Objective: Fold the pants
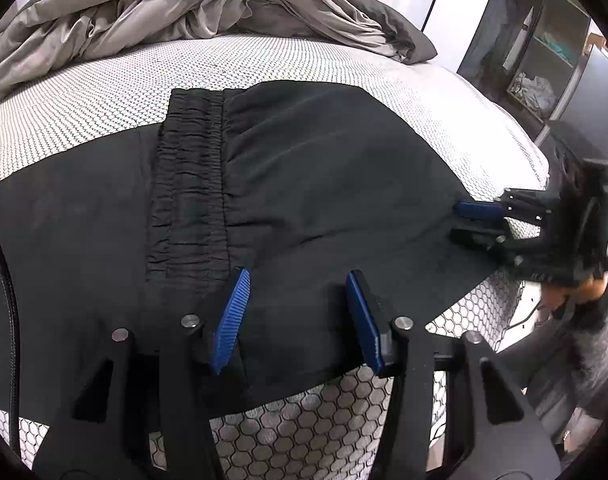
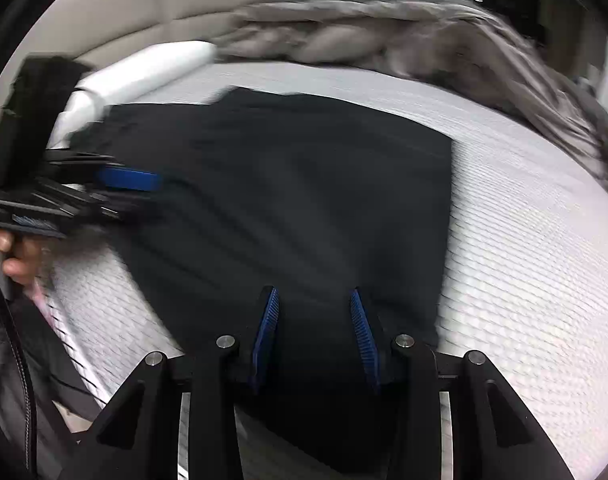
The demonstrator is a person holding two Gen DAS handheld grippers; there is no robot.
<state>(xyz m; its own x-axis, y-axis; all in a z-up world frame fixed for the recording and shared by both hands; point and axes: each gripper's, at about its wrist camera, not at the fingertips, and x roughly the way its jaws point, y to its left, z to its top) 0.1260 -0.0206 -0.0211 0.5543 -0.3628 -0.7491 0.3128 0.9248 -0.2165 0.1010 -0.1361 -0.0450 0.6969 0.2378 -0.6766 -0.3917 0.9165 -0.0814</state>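
Observation:
Black pants [image 1: 304, 168] lie folded flat on the bed, the gathered elastic waistband [image 1: 188, 192] lying across them left of centre. My left gripper [image 1: 298, 276] is open, its blue pads over the near edge of the pants. My right gripper [image 1: 460, 220] shows at the right, its jaws apart at the pants' right edge. In the right wrist view the pants [image 2: 304, 200] fill the middle, blurred. My right gripper [image 2: 314, 294] is open over their near edge. My left gripper [image 2: 156, 192] reaches in from the left onto the cloth.
The bed [image 1: 104, 116] has a white honeycomb-pattern cover. A crumpled grey duvet [image 1: 208, 4] lies at the far side, also in the right wrist view [image 2: 404, 24]. A white pillow [image 2: 144, 72] lies at the left. Shelves [image 1: 544, 52] stand beyond the bed's right side.

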